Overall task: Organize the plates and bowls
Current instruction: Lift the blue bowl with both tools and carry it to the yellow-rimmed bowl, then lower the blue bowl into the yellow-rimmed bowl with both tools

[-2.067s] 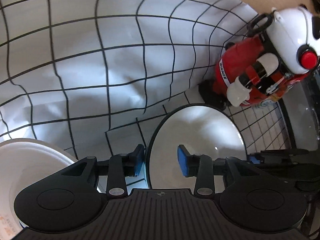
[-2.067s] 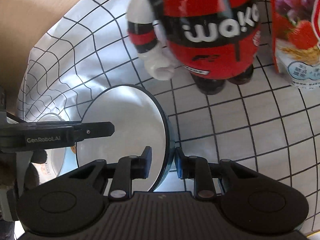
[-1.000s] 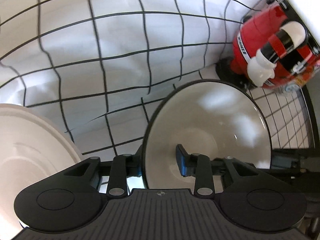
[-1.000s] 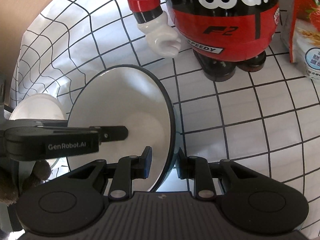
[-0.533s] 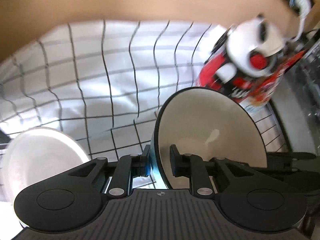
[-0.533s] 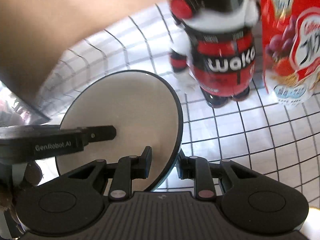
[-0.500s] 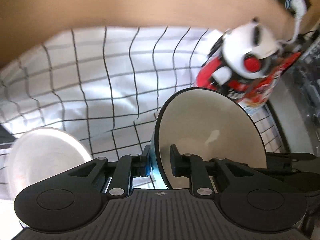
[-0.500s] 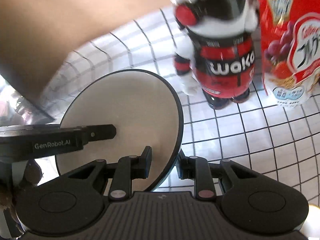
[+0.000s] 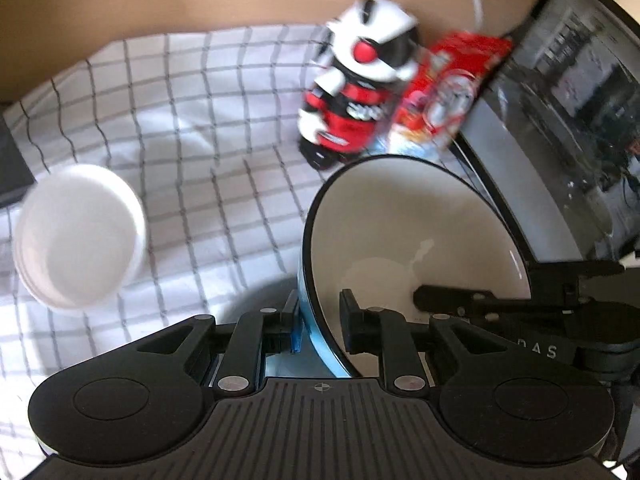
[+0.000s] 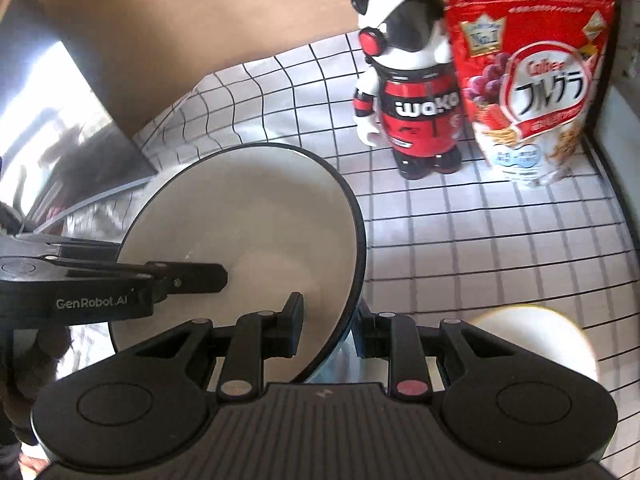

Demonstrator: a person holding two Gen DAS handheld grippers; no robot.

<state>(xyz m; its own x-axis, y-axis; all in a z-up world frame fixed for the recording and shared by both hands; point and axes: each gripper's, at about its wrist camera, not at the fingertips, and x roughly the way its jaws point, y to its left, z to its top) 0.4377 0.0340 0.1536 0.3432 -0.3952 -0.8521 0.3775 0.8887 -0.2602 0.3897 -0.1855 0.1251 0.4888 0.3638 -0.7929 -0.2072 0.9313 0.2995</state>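
Clamping opposite rims of the black-rimmed bowl (image 9: 416, 236), the left claw (image 9: 319, 320) and right claw (image 10: 329, 330) hold it clear of the checked tabletop (image 10: 460, 232) — stacking on the white bowls (image 9: 78, 236) seemingly remains.

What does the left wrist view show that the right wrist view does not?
Left wrist only: the left hand-held gripper pinching the bowl's rim close up.

Right wrist only: the right hand-held gripper on the opposite rim, and the cereal bag's readable front.

Both: the bowl, the bear figurine, the checked cloth, a white dish.
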